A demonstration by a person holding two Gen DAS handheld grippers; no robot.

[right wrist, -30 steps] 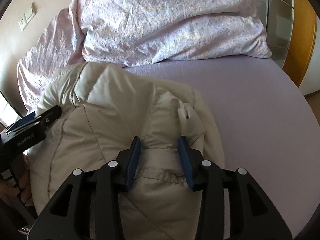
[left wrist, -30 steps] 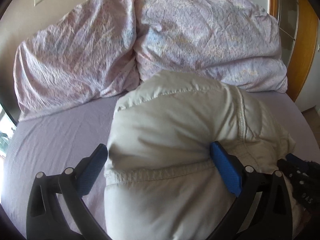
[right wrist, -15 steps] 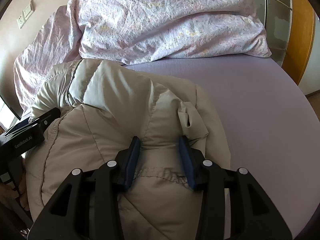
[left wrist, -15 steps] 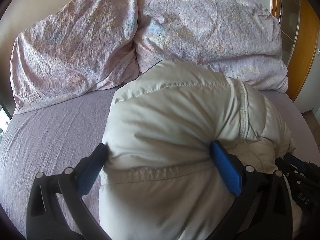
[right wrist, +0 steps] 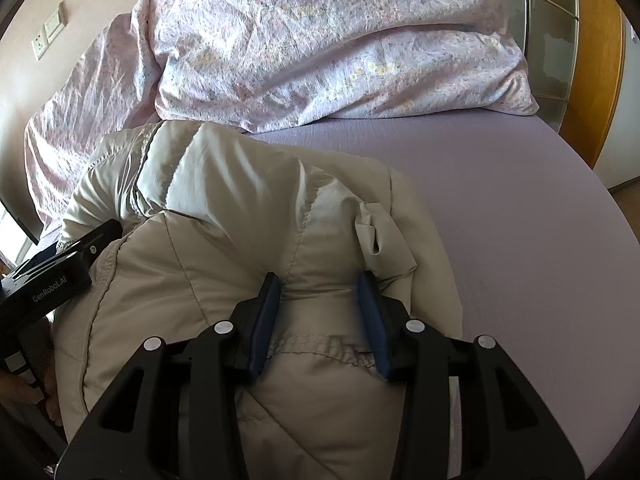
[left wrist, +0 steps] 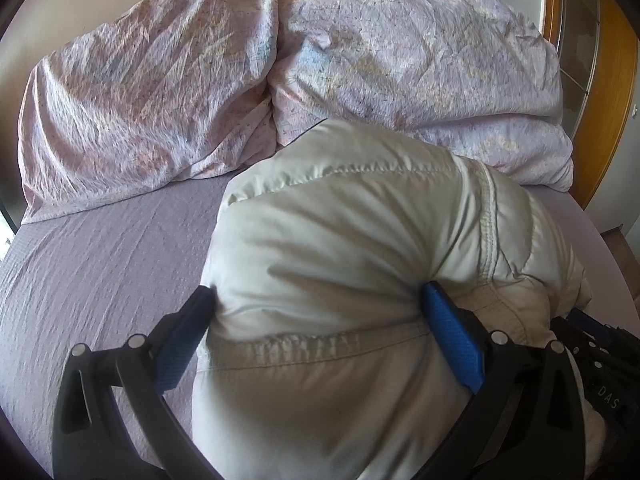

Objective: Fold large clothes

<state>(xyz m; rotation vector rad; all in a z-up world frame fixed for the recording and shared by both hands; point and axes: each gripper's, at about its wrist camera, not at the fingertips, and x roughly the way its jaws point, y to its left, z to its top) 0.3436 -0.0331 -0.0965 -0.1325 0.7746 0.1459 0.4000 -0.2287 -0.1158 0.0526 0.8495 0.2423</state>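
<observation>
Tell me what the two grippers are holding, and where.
Both hold the beige padded jacket: left gripper and right gripper each clamp a puffy bunch by its stitched hem.

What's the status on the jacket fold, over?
Left gripper and right gripper both clamped on the puffy beige jacket. Jacket bunched on the purple sheet. Pillows just beyond it.

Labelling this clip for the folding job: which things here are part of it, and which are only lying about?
Part of the job: puffy beige jacket; left gripper and right gripper, both clamped on it.
Lying about: two floral pillows, lilac bedsheet, wall socket.
</observation>
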